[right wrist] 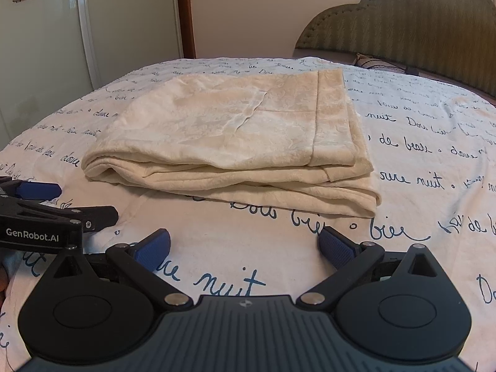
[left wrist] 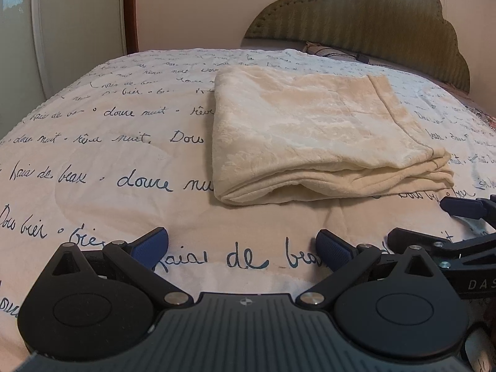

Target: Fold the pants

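Nearest, the left gripper (left wrist: pixel 241 248) and right gripper (right wrist: pixel 245 246) hover side by side with fingers spread wide, holding nothing. Beyond them the cream pants (right wrist: pixel 229 142) lie stacked on the bedspread (left wrist: pixel 93 161), seemingly fully folded; next, probably only a check or smoothing.

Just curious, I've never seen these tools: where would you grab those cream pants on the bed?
Probably the near right corner of the pants, coming in low from the front: the stacked layer edges lie open there, while the left side is a rounded fold.
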{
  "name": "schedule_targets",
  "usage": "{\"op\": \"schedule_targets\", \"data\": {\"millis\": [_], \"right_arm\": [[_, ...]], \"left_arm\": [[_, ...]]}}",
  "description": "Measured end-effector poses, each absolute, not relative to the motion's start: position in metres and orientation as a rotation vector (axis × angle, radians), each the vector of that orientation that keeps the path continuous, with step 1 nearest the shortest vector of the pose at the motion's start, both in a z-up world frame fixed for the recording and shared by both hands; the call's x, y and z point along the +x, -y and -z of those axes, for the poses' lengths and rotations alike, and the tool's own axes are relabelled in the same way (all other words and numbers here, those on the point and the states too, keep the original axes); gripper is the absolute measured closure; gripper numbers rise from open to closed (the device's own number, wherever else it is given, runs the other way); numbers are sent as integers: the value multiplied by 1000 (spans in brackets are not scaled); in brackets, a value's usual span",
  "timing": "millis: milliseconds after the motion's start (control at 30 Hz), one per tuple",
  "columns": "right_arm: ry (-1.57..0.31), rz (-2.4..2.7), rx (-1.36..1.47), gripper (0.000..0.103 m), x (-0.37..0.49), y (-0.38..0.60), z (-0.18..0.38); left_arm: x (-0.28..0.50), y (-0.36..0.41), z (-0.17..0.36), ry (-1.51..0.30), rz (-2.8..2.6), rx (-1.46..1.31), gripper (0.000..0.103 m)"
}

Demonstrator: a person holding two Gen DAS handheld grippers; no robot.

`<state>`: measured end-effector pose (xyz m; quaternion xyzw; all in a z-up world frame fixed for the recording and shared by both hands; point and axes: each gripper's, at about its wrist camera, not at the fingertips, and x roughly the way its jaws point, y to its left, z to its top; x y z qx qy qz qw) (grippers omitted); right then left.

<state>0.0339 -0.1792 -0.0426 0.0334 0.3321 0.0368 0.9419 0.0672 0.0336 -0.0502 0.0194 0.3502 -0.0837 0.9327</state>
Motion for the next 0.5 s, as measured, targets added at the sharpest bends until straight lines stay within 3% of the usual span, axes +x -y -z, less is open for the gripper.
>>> {"op": "schedule_targets", "data": {"millis": [500], "right_arm": [[-625, -568, -137, 0, 1, 148, 1]], "left_arm": [[31, -78, 8, -584, 28, 73, 1]]}}
